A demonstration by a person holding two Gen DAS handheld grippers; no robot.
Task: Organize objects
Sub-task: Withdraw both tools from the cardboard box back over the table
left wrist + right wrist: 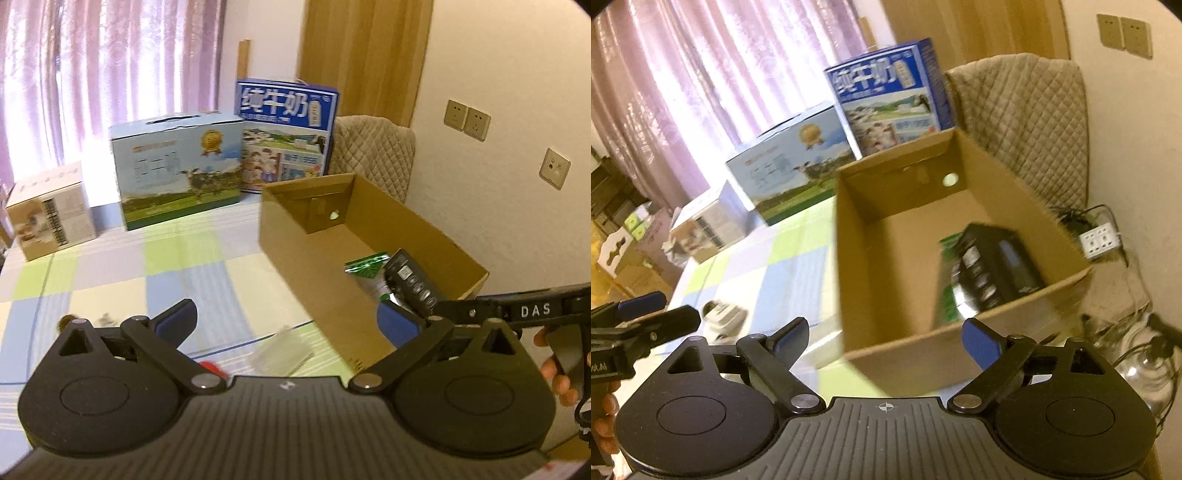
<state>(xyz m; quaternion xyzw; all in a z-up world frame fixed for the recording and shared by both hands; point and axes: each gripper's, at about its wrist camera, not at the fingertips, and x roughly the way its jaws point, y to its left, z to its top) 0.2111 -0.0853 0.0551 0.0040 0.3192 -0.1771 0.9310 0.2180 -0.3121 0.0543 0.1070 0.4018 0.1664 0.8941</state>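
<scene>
Both grippers, left and right, hung spread and empty beside the cardboard box; blur suggested haste, which might knock its near wall.

Place: a room in a home
Landmark: checked cloth in green, blue and cream covering a flat surface
Behind it: pink curtains with daylight coming through
On its far edge: milk cartons in retail gift boxes
To its right: a quilted chair cover and a wooden door frame
Wall beyond: household sockets; a power strip lower down
</scene>
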